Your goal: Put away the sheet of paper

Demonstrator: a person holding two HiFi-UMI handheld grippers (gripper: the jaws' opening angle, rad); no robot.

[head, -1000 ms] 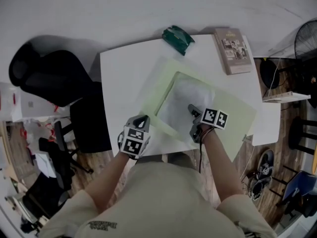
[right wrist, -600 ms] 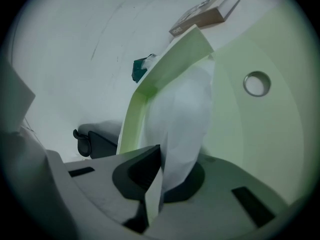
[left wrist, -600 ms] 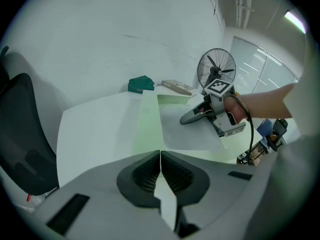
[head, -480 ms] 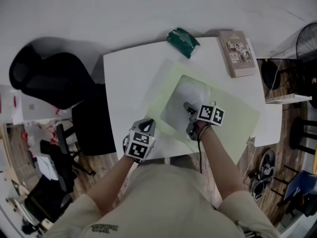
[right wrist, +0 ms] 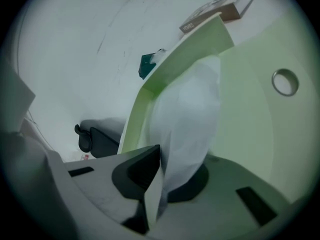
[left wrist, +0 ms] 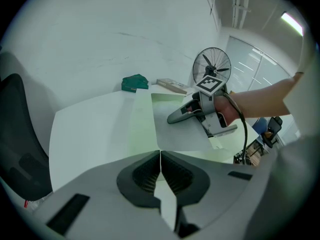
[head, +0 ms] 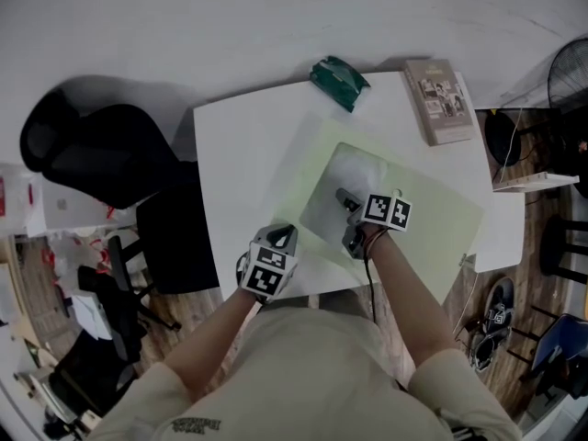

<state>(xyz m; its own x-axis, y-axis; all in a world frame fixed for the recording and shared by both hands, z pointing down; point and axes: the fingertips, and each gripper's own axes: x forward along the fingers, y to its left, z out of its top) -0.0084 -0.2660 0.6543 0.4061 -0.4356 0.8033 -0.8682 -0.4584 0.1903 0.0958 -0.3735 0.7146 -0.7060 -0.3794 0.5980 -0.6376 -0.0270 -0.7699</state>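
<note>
Right tongs [head: 343,197] pressed together, pinching the sheet of paper [head: 323,211]. Sheet lay inside the opened green folder [head: 432,219], mid-counter [head: 234,154]. Left tongs [head: 286,235] clamped on the folder's lifted cover edge, close to the counter's near edge. Book [head: 439,99] at the far right corner; green packet [head: 338,79] on the far edge.

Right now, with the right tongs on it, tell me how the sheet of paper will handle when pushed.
The sheet of paper is probably floppy: it bows up from the right tongs rather than lying flat. It looks thin and light, so pushing may buckle it against the green folder. It will likely crease easily where pinched.
</note>
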